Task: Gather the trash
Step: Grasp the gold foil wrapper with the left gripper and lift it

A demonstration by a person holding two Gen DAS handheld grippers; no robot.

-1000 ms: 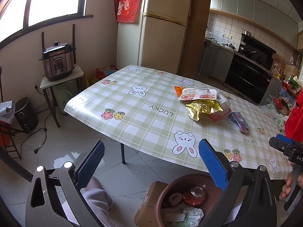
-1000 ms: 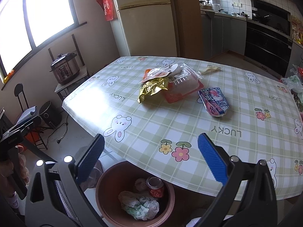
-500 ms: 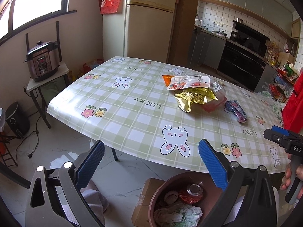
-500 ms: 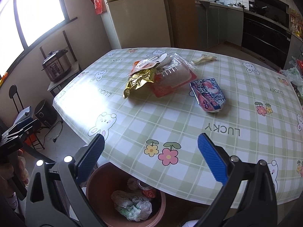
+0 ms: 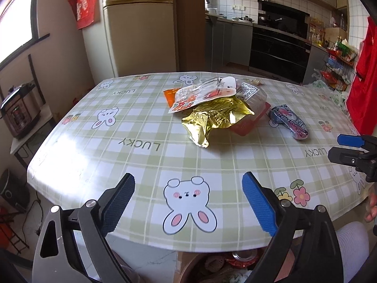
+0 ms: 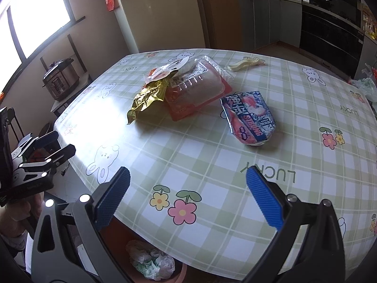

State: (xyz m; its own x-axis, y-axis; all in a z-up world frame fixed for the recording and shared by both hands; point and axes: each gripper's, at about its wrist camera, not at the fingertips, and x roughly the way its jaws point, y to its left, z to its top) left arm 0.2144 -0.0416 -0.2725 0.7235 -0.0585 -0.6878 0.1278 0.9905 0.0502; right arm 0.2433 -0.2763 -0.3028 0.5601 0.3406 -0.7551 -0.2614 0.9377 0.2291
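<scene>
On the green checked table (image 5: 141, 146) lies a pile of trash: a crumpled gold foil bag (image 5: 213, 118), a white and orange pouch (image 5: 202, 93) on top, and a clear tray with a red base (image 6: 200, 87). A flattened blue wrapper (image 6: 249, 118) lies apart to the right, and a pale yellow scrap (image 6: 245, 61) sits further back. My left gripper (image 5: 188, 181) hovers over the table's near edge, its jaws closing with nothing between them. My right gripper (image 6: 187, 174) stands open and empty, short of the blue wrapper. A brown bin (image 6: 150, 259) with trash sits below the table edge.
A pressure cooker (image 5: 17, 110) rests on a small side table at the left. A fridge (image 5: 141, 23) stands behind the table and kitchen counters (image 5: 278, 47) run along the back right. A red cloth (image 5: 365, 82) hangs at the right edge.
Both grippers have moved forward and down over the table edge. The bin has slid mostly out of sight under the table. The left jaws have narrowed slightly.
</scene>
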